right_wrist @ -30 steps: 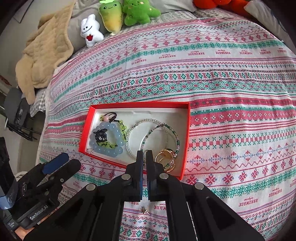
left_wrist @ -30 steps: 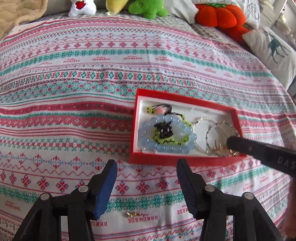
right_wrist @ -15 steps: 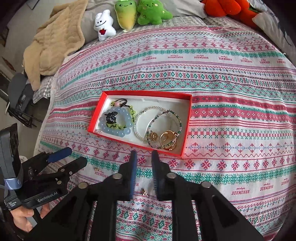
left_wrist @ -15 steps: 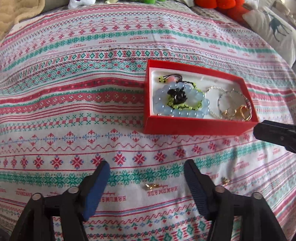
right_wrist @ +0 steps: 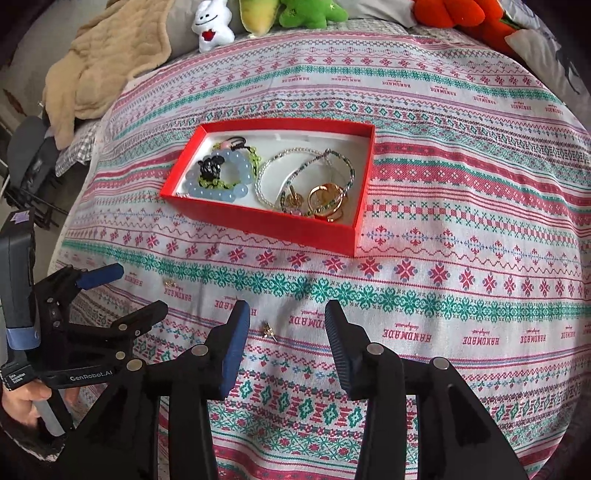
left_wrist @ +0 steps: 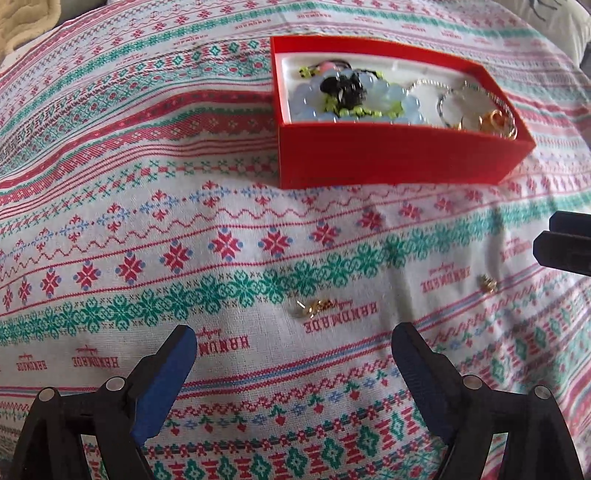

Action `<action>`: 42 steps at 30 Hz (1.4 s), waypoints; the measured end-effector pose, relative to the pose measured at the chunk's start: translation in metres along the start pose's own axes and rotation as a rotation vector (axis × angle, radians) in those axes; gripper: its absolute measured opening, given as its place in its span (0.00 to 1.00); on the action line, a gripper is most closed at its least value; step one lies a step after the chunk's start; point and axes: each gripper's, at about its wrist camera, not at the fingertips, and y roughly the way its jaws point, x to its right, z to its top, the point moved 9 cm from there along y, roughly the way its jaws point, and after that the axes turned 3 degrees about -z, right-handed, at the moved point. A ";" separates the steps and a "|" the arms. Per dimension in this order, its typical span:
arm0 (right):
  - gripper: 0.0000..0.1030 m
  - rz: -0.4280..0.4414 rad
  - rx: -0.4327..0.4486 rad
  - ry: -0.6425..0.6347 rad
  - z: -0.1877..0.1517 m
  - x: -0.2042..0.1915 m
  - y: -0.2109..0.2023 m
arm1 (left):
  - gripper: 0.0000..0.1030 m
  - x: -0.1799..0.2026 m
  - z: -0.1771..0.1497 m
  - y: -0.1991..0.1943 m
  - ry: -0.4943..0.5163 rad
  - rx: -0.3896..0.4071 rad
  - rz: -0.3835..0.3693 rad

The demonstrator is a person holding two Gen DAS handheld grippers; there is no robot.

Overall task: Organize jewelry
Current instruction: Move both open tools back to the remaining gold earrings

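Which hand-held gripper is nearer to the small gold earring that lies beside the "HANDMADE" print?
Left. The left hand-held gripper hangs open just short of the gold earring. The right hand-held gripper is farther off, open over another small stud.

Left wrist view low, close over bedspread (left_wrist: 110,184); right higher, wider; both share red box (right_wrist: 258,229).

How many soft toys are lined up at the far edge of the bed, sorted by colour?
From the right gripper's camera:
White toy: 1
Yellow toy: 1
Green toy: 1
Orange toy: 1, plus a second orange shape beside it, too cut off at the edge to tell whether it is another toy
Total: 4 toys counted with confidence
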 end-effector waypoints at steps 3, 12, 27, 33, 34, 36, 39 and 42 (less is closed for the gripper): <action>0.43 -0.023 -0.004 -0.031 -0.012 -0.001 0.012 | 0.87 0.001 -0.007 0.009 0.015 0.019 0.001; 0.43 -0.084 0.106 -0.170 -0.031 -0.009 0.034 | 0.99 0.004 -0.012 0.020 0.103 0.135 0.054; 0.75 -0.040 0.211 -0.328 -0.044 -0.035 0.041 | 1.00 0.002 -0.011 0.017 0.110 0.171 0.047; 0.77 -0.068 0.189 -0.337 -0.042 -0.041 0.047 | 1.00 0.007 -0.015 0.013 0.117 0.174 0.048; 0.76 -0.069 0.191 -0.334 -0.041 -0.041 0.048 | 1.00 0.008 -0.015 0.013 0.119 0.169 0.044; 0.67 -0.065 0.198 -0.334 -0.039 -0.043 0.049 | 1.00 0.007 -0.014 0.013 0.124 0.151 0.033; 0.43 -0.051 0.204 -0.335 -0.036 -0.044 0.048 | 1.00 0.005 -0.011 0.014 0.131 0.135 0.020; 0.34 -0.014 0.189 -0.323 -0.036 -0.045 0.050 | 0.99 0.005 -0.009 0.013 0.136 0.129 0.015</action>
